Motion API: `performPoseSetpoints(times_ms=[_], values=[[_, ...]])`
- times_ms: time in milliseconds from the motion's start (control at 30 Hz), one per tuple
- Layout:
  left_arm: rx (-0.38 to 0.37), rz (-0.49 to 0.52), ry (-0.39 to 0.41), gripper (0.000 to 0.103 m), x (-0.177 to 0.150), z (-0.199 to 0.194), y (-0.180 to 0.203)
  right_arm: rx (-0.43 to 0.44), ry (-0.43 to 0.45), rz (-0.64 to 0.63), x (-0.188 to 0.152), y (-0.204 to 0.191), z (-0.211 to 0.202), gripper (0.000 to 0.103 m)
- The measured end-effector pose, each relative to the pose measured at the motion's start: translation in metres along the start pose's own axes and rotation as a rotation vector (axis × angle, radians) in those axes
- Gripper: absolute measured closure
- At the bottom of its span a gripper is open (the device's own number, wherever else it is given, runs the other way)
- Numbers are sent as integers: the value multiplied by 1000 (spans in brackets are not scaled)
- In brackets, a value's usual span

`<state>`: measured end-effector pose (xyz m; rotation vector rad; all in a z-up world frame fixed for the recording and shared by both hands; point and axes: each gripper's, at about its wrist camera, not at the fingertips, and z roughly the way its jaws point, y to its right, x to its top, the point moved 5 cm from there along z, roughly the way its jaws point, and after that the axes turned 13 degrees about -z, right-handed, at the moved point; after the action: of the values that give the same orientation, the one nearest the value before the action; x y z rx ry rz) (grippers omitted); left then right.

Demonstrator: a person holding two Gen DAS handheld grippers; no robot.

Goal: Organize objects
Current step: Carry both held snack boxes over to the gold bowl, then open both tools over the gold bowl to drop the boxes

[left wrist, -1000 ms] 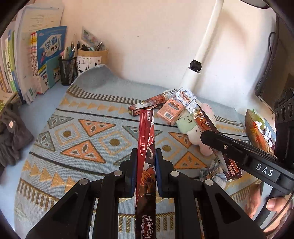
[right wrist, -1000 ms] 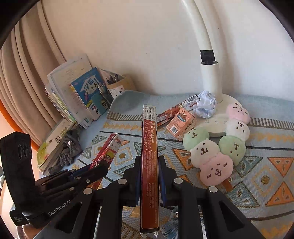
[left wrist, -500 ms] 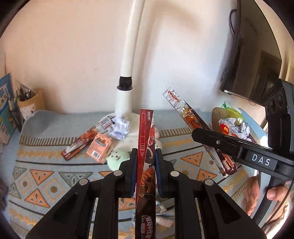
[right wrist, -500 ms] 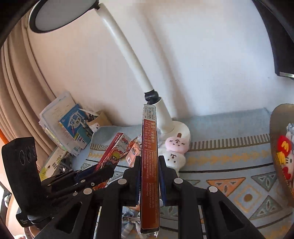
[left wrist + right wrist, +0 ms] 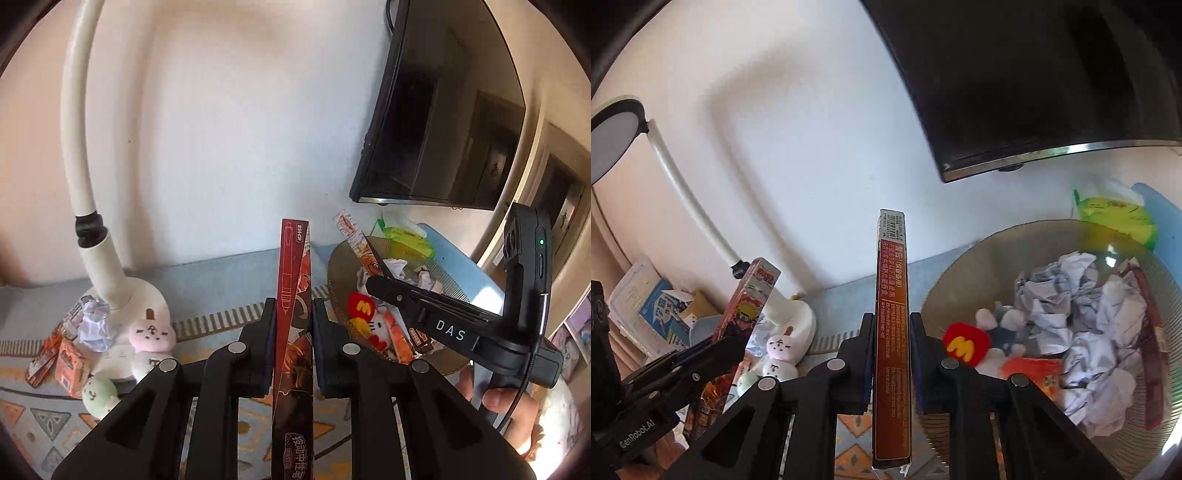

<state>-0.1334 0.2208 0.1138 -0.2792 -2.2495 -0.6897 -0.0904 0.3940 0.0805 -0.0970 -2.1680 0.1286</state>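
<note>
The round woven basket already holds crumpled paper and a plush, so it likely serves as the drop spot. Beside its rim, the right gripper clamps a long brown-orange pen box upright; the left gripper pinches a long red pen box, both poised for dropping.

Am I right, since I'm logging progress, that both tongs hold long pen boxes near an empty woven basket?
Not quite: the round woven basket is not empty. The right wrist view shows crumpled white paper and a red plush toy inside. Both tongs do hold long pen boxes.
</note>
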Motion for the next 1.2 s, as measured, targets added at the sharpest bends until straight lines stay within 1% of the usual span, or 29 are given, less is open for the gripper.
performPoseSetpoints(times_ms=[33, 133, 167, 200, 267, 400, 500, 600, 667, 767, 867, 900, 933, 967, 1000, 1033, 1067, 1100, 1133, 1167, 1200], values=[[-18, -2, -5, 89, 0, 6, 9, -21, 4, 15, 0, 9, -3, 86], [-71, -1, -24, 89, 1, 24, 33, -8, 12, 99, -4, 38, -10, 86], [-93, 6, -33, 89, 0, 30, 41, -15, 13, 118, -6, 46, -11, 86], [-116, 16, -41, 89, -1, 36, 49, -29, 7, 130, -8, 54, -12, 86], [-134, 24, -59, 89, -3, 46, 62, -48, -10, 157, -13, 69, -12, 86], [-192, -29, -112, 89, -2, 66, 79, -37, 3, 225, -20, 91, -17, 86], [-190, -28, -114, 89, 3, 75, 95, -61, 15, 222, -18, 96, -23, 86], [-201, -8, -94, 89, 7, 76, 106, -86, 21, 222, -19, 102, -31, 86], [-205, -16, -102, 89, 10, 83, 110, -107, 31, 231, -19, 109, -34, 86], [-206, -15, -108, 89, 7, 95, 114, -66, 36, 265, -22, 114, -34, 86], [-183, 7, -107, 88, -1, 106, 114, -49, 20, 275, -25, 116, -25, 86], [-179, 6, -106, 88, -1, 110, 113, -41, 11, 282, -26, 116, -22, 85], [-168, 5, -101, 77, -2, 114, 110, -22, 2, 299, -27, 116, -19, 81], [-136, 5, -95, 54, -1, 118, 104, -13, -12, 336, -31, 119, -15, 73], [-81, -5, -73, 36, 1, 119, 96, -10, -17, 380, -34, 123, -15, 71], [-24, -11, -52, 2, 5, 119, 87, 14, 3, 421, -37, 128, -15, 68], [-5, -12, -25, 0, 9, 115, 80, 56, 29, 456, -37, 130, -16, 49], [-49, -9, -12, 0, 12, 111, 77, 84, 38, 481, -38, 131, -17, 42], [-82, -21, -9, 0, 17, 106, 73, 115, 47, 492, -36, 130, -18, 39], [-87, -34, -9, 0, 21, 102, 69, 124, 47, 488, -35, 128, -20, 33], [-86, -45, -6, 0, 26, 98, 66, 111, 48, 471, -33, 125, -21, 24]])
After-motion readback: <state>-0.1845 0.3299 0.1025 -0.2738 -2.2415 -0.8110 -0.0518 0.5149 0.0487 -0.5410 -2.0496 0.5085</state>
